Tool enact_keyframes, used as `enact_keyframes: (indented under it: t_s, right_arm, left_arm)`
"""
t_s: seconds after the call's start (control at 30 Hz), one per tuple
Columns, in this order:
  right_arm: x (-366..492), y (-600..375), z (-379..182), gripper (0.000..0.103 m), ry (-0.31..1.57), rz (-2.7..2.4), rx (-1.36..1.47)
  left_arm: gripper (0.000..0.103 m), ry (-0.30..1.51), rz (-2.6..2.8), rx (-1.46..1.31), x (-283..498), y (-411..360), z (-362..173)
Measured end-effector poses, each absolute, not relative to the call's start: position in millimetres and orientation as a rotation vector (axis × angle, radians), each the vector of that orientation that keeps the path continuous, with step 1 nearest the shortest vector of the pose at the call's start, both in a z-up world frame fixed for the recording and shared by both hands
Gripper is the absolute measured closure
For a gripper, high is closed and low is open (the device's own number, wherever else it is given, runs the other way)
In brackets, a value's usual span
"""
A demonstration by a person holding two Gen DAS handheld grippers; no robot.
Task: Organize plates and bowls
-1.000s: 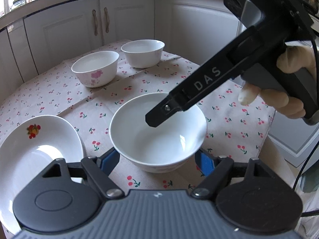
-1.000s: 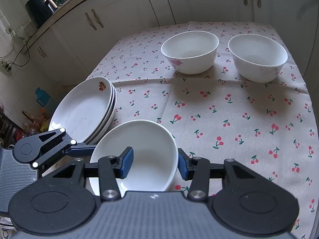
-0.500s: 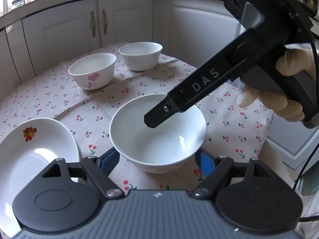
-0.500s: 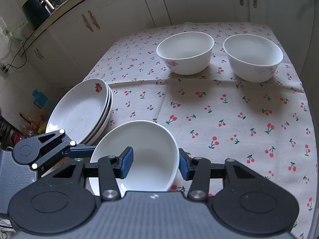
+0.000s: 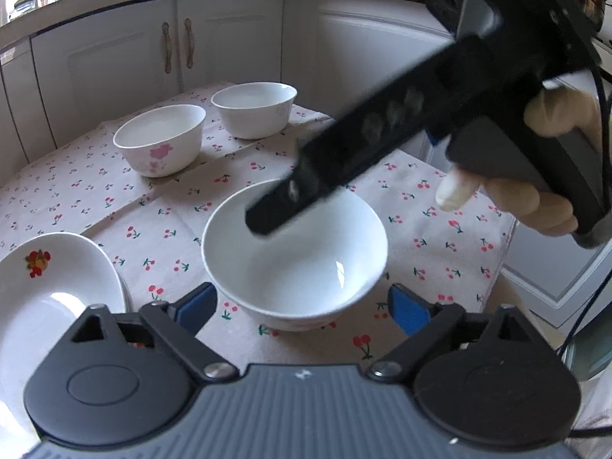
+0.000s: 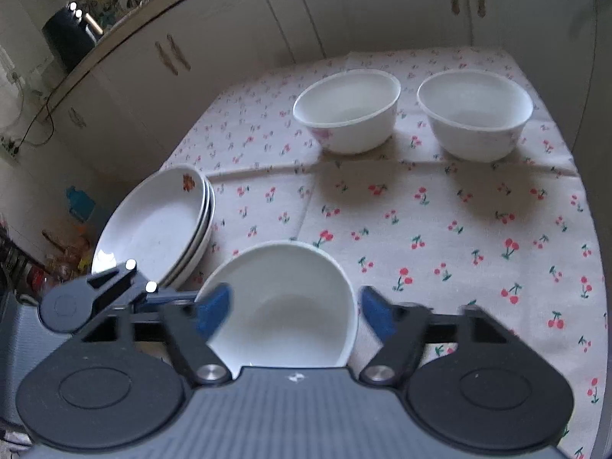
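A plain white bowl (image 5: 294,252) rests on the cherry-print tablecloth (image 5: 160,206), between the blue pads (image 5: 195,304) of my left gripper (image 5: 300,306). The jaws are opening and gaps show on both sides. One blurred black finger (image 5: 344,164) of the right gripper hangs over the bowl's far rim, held by a gloved hand (image 5: 535,191). In the right wrist view the same bowl (image 6: 283,306) lies between the opening jaws of my right gripper (image 6: 294,310), with its right pad clear of the rim. Stacked white plates (image 6: 157,225) sit just left of the bowl.
Two more white bowls stand side by side at the table's far end, one with a pink flower (image 6: 348,111) and one plain (image 6: 474,114). White cabinets (image 5: 172,49) ring the table closely. The cloth's right edge (image 5: 508,229) drops off beside the bowl.
Both grippers' jaws have spread wide and let go of the near bowl. The right gripper's finger has lifted from inside the bowl to above its rim.
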State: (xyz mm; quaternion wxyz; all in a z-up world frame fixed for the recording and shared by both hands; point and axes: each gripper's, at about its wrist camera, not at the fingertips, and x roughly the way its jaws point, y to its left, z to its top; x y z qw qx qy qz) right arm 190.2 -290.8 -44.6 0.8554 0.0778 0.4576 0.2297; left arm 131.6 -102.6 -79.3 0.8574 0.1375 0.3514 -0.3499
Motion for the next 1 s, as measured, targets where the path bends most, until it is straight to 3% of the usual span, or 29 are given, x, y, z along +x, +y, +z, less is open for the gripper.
enact_keyframes:
  t_s: [0.27, 0.43, 0.7, 1.0]
  right_arm:
    - [176, -305, -21, 0.000, 0.842, 0.486, 0.140]
    - [177, -314, -9, 0.000, 0.776, 0.459, 0.067]
    - [196, -318, -5, 0.000, 0.718, 0.442, 0.004]
    - [237, -297, -10, 0.000, 0.695, 0.520, -0.054]
  left_arm:
    - [0.005, 0.762, -0.790, 0.338, 111, -82, -55]
    - [0.001, 0.726, -0.770, 0.324, 120, -71, -22]
    - [0.001, 0.666, -0.693, 0.356, 181, -81, 12]
    - [0.001, 0.755, -0.601, 0.266, 293, -88, 8]
